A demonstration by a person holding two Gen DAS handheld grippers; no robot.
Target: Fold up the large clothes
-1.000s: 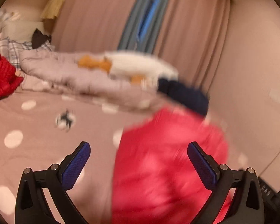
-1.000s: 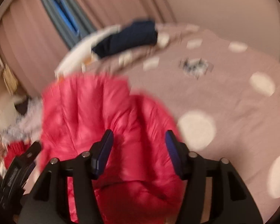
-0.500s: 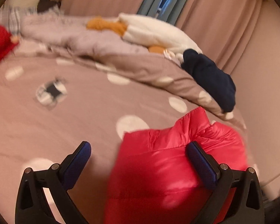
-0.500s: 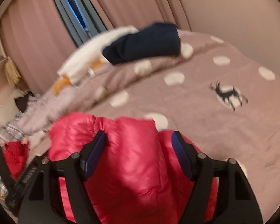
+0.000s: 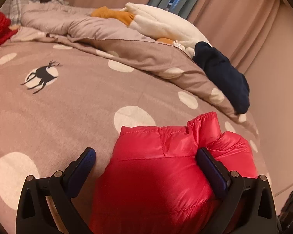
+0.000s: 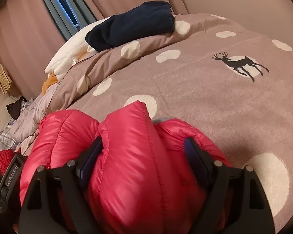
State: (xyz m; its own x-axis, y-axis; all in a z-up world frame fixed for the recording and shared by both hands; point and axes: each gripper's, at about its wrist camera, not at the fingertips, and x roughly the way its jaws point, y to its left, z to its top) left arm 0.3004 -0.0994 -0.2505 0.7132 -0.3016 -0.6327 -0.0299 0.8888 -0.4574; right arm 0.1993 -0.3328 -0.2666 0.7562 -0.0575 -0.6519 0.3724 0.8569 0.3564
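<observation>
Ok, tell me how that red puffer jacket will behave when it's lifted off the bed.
The red puffer jacket bulges in soft quilted lobes, so it will probably sag and spring open rather than hold a fold. Its glossy shell looks slippery, so it may slide out of a loose pinch. Being puffy, it is likely light for its bulk.

A glossy red puffer jacket (image 5: 166,175) fills the lower centre. The bed cover (image 5: 78,107) is taupe with cream dots and a black deer. Upper right lies a navy garment (image 5: 222,74); beside it, a cream blanket (image 5: 162,23).
</observation>
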